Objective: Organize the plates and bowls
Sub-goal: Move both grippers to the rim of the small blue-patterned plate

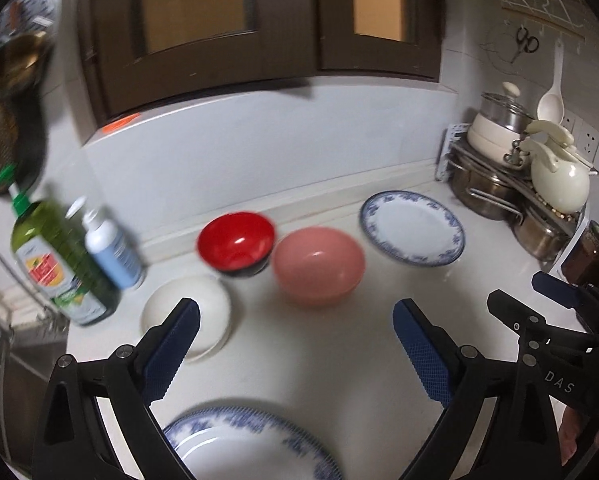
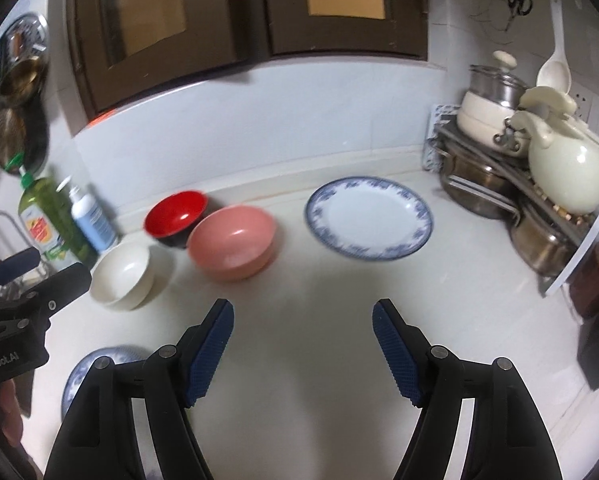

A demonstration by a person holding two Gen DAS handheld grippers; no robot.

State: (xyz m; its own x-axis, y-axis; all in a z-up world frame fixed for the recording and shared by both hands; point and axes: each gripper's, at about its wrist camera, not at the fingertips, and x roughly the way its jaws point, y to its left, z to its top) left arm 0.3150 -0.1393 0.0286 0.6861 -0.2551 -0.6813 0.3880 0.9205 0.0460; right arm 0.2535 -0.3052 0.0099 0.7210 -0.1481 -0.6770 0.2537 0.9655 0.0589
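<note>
Left wrist view shows the left gripper (image 1: 295, 312) spread wide and empty, as is the right gripper (image 2: 303, 312), likely free to pick next. Three bowls cluster mid-frame: red bowl (image 1: 237, 242), pink bowl (image 1: 319, 266), white bowl (image 1: 189, 312). Two plates: far plate (image 1: 411, 228) right of centre, near plate (image 1: 251, 444) at bottom, apart, apparently awaiting stacking

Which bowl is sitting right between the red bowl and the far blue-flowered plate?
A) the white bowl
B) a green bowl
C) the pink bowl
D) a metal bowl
C: the pink bowl sits on the counter with the red bowl to its left and the blue-rimmed plate to its right, while the white bowl is nearer the camera, at the left.
</note>
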